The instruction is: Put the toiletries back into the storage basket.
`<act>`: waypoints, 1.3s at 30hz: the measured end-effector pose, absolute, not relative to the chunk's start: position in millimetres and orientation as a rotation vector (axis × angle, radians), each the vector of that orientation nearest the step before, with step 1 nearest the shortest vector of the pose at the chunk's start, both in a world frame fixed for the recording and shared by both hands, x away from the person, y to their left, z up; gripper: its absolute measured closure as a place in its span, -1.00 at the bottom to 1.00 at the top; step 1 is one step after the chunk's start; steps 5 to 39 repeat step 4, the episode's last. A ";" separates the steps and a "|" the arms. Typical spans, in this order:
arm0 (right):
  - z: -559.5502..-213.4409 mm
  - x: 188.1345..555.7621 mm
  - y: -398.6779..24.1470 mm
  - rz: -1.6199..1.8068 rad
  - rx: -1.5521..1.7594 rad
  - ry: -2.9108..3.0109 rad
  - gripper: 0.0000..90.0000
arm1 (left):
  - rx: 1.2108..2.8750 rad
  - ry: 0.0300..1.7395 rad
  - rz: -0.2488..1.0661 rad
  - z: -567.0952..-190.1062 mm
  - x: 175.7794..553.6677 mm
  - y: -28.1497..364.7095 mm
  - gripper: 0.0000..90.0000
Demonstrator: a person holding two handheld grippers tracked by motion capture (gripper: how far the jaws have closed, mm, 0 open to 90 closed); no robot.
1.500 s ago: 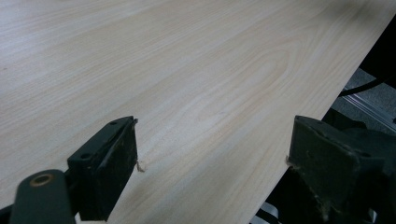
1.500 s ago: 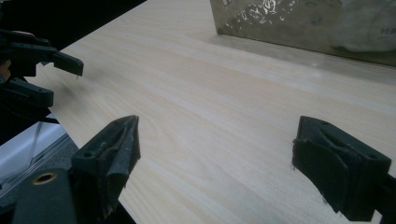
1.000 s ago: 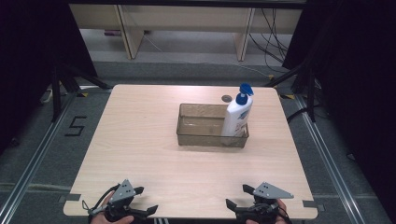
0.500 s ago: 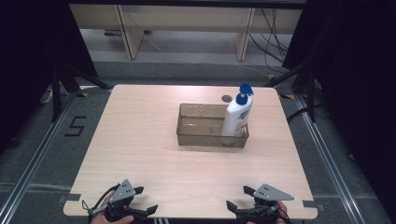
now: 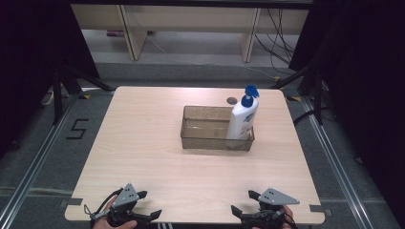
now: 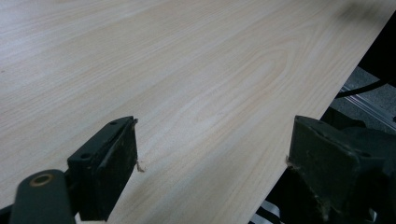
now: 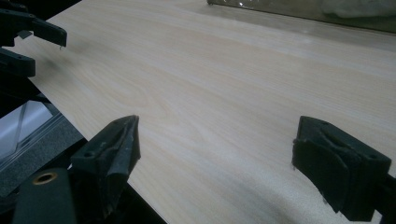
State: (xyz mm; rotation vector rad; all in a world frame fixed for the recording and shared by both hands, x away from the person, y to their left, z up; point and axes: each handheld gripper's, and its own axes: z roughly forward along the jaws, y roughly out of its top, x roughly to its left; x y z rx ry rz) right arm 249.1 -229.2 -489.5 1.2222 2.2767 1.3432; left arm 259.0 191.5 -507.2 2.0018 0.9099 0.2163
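Where the high view looks down, a white pump bottle (image 5: 241,120) with a blue top stands upright in the right end of a clear bin (image 5: 205,129) right of frame centre, a small dark disc (image 5: 232,100) just behind it, nothing between it and the left gripper (image 5: 143,207) and right gripper (image 5: 242,204), both low in frame, jaws spread, holding nothing. Pale wood table (image 5: 143,138) sits on grey floor, shelving at top. Left gripper view: spread jaws over bare wood at the table edge; right gripper view: spread jaws, bin wall (image 7: 299,10) at upper right, left gripper at upper left.

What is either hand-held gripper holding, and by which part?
Nothing. The left hand-held gripper and the right hand-held gripper are both open over the bare table.
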 end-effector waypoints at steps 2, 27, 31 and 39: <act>-489.2 248.7 -229.4 1.346 1.225 2.278 -0.65 | 2.029 0.900 0.228 -506.6 259.9 193.2 -0.66; -489.3 249.0 -229.5 1.359 1.228 2.279 -0.65 | 2.009 0.908 0.220 -506.9 259.2 191.9 -0.66; -489.3 249.0 -229.5 1.359 1.228 2.279 -0.65 | 2.009 0.908 0.220 -506.9 259.2 191.9 -0.66; -489.3 249.0 -229.5 1.359 1.228 2.279 -0.65 | 2.009 0.908 0.220 -506.9 259.2 191.9 -0.66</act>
